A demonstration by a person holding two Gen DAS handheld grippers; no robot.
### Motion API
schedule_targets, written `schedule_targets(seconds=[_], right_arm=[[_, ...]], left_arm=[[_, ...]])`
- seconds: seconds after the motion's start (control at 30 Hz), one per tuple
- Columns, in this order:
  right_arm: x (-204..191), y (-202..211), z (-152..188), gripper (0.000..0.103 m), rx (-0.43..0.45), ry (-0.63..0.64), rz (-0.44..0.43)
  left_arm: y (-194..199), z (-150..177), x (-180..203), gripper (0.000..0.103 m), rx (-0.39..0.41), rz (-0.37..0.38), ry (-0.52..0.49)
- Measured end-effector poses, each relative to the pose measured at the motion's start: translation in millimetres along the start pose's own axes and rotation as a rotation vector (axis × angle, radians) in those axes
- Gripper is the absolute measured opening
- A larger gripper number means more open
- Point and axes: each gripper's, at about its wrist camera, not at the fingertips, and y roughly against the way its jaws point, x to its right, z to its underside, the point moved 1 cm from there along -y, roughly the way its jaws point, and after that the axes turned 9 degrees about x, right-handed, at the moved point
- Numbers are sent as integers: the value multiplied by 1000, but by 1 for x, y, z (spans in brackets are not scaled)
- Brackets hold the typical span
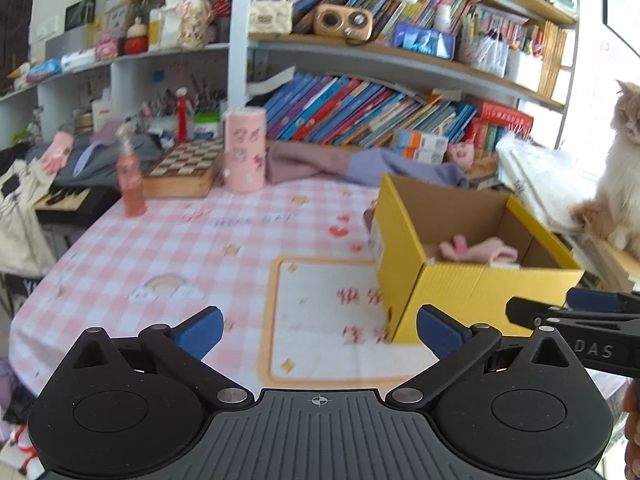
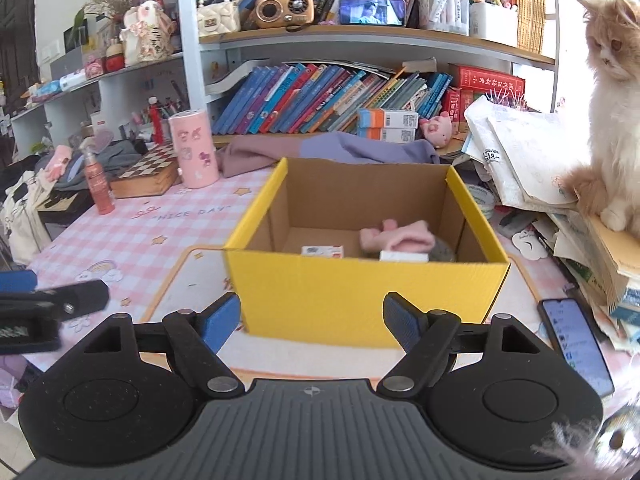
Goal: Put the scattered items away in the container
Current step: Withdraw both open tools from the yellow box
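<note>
Both grippers are empty right now. The left gripper (image 1: 320, 334) has its jaws spread wide over the pink checked tablecloth (image 1: 168, 240), with the yellow box (image 1: 476, 284) at about 2 o'clock. The right gripper (image 2: 312, 320) is fairly wide too, box dead ahead at 12, with a pink glove (image 2: 396, 236) and small cartons (image 2: 323, 251) inside.

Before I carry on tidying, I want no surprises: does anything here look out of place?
Yes. A cat sits on the slumped pile of papers right of the yellow box, watching. A phone lies at the table's near edge.
</note>
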Motion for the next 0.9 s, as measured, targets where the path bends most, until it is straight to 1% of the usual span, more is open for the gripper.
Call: schedule_targets(seconds=[0.13,0.33,0.43,0.57,0.67,0.9], right_arm=[[-12,12,9,80,-5,-9,16],[-27,26,21,80,-19,-25,37],[-33,32,25,81,-17,-25,49],[-41,40,30,82,-16,-28,69],[-45,44,33,82,-22,-32,74],[-55,54,44,84,-35,-44,87]], left_arm=[[9,10,-8,103,-35,-9,-6],[24,22,-21,103,-52,-21,-9],[30,25,-29,103,-44,-44,-14],[40,26,-36,103,-3,-64,-31],[46,27,-39,103,5,-46,-38],[51,33,-41,103,-10,-3,-53]])
